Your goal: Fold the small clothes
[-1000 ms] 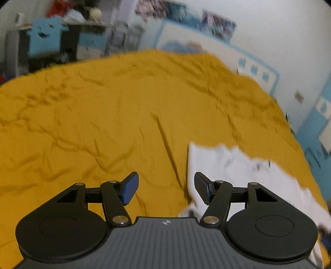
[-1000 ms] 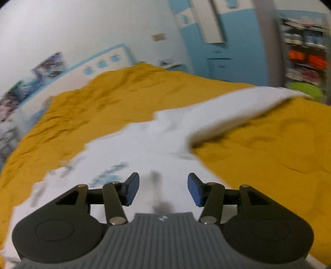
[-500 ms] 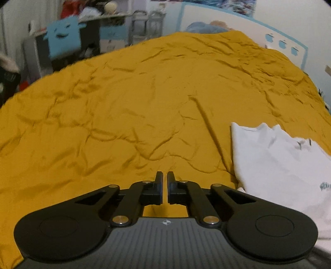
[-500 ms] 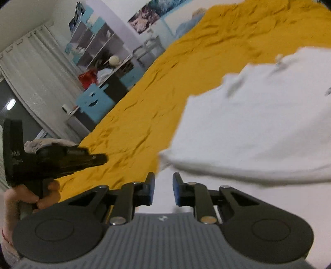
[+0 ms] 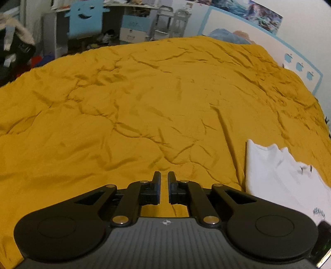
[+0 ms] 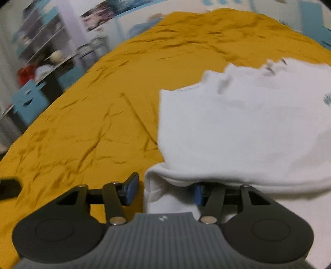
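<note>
A white garment with small prints (image 6: 248, 124) lies on the yellow bedspread (image 6: 93, 124); its near edge is doubled over in a soft fold. My right gripper (image 6: 165, 190) is open, with the garment's lower left corner between its fingers and its right fingertip (image 6: 198, 194) half hidden under the fold. In the left wrist view the garment (image 5: 279, 182) lies at the lower right. My left gripper (image 5: 164, 180) is shut and empty over bare bedspread (image 5: 144, 113), to the left of the garment.
A blue-trimmed headboard (image 5: 300, 66) and posters stand at the far end of the bed. A desk, a blue smiling-face chair (image 5: 84, 16) and shelves stand past the bed's far left edge. A dark blurred object (image 6: 8, 188) shows at the left edge of the right wrist view.
My left gripper shut a second ago and has drawn left, away from the garment. My right gripper, nearly shut half a second ago, has opened at the garment's folded corner.
</note>
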A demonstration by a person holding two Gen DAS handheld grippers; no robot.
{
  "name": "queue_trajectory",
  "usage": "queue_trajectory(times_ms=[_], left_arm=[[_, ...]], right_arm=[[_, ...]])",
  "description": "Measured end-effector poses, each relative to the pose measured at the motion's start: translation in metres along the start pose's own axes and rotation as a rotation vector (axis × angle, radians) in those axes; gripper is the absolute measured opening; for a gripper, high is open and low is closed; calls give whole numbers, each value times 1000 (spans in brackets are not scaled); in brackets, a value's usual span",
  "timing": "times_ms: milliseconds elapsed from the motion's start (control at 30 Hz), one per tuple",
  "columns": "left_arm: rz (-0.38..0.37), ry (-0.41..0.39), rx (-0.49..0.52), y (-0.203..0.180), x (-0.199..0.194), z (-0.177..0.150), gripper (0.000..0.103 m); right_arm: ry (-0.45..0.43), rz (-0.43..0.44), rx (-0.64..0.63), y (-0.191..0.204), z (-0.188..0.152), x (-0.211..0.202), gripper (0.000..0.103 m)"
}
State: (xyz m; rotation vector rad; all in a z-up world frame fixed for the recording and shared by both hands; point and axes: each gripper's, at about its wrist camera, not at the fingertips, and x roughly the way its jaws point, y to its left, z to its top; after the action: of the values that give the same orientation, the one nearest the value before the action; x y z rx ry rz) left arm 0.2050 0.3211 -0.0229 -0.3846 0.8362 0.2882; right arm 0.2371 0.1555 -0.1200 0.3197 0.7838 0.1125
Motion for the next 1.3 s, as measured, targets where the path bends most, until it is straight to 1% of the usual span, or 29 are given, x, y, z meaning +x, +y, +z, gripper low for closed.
queue_trajectory(times_ms=[33, 67, 100, 133, 200, 300, 400, 433, 467, 500, 533, 567, 600, 667, 700, 733, 800, 833, 900, 967, 1000, 1067, 1100, 1167, 1233, 1300], left_arm=[[-4, 4, -18, 3, 0, 1, 6], [-7, 7, -30, 5, 1, 3, 6], [-11, 11, -38, 7, 1, 3, 6], [-14, 14, -42, 7, 1, 3, 6], [-22, 21, -46, 7, 2, 3, 6], [-21, 23, -40, 5, 3, 2, 9], [-20, 25, -27, 1, 4, 1, 9], [-22, 27, -25, 0, 4, 0, 9], [-24, 31, -23, 0, 5, -1, 9], [-25, 33, -23, -1, 5, -1, 9], [-25, 36, -23, -1, 6, -1, 10], [-23, 37, -23, 0, 6, -1, 10], [-19, 37, -25, 0, 6, -1, 10], [-18, 40, -22, -1, 7, -1, 11], [-24, 43, -15, -1, 8, -1, 12], [-32, 43, -6, -3, 8, -1, 14], [-56, 48, 10, -8, 9, -3, 15], [-76, 55, 11, -10, 9, -4, 15], [-134, 58, -26, -13, 11, -6, 15], [-218, 72, -64, -20, 16, -10, 15], [-262, 78, -65, -26, 19, -12, 10], [-329, 93, -9, -44, 26, -18, 5], [-358, 95, 27, -53, 29, -22, 0], [-396, 81, 56, -67, 36, -30, 0], [-439, 66, 49, -75, 44, -33, 0], [-479, 97, 46, -87, 59, -31, 0]], right_arm=[[-33, 12, 34, -1, -2, -2, 21], [-54, 47, 51, -2, -2, -3, 21], [-70, 78, 31, -1, -4, -4, 21], [-70, 109, -15, 1, -6, -6, 21], [-61, 149, -86, 2, -7, -5, 21], [-10, 200, -175, -2, -6, -6, 22], [-2, 273, -360, 4, -11, -14, 22], [21, 282, -432, 6, -12, -13, 20], [63, 325, -484, 6, -12, -13, 12], [116, 394, -481, 5, -13, -14, 4], [140, 409, -459, 2, -13, -15, 5], [125, 386, -440, -1, -13, -18, 6], [117, 376, -426, -4, -15, -23, 8], [95, 387, -365, -11, -13, -33, 18], [73, 404, -339, -15, -11, -40, 26], [43, 424, -312, -18, -10, -51, 27], [-15, 439, -276, -29, -7, -68, 27], [-37, 438, -264, -35, -5, -76, 27], [-72, 428, -238, -50, 2, -90, 27], [-111, 400, -213, -69, 11, -104, 27], [-130, 385, -213, -79, 17, -111, 27], [-200, 338, -205, -107, 32, -132, 27], [-237, 318, -192, -124, 40, -144, 27], [-300, 279, -147, -162, 57, -168, 27], [-365, 236, -91, -201, 70, -188, 27], [-403, 221, -30, -234, 75, -203, 27]])
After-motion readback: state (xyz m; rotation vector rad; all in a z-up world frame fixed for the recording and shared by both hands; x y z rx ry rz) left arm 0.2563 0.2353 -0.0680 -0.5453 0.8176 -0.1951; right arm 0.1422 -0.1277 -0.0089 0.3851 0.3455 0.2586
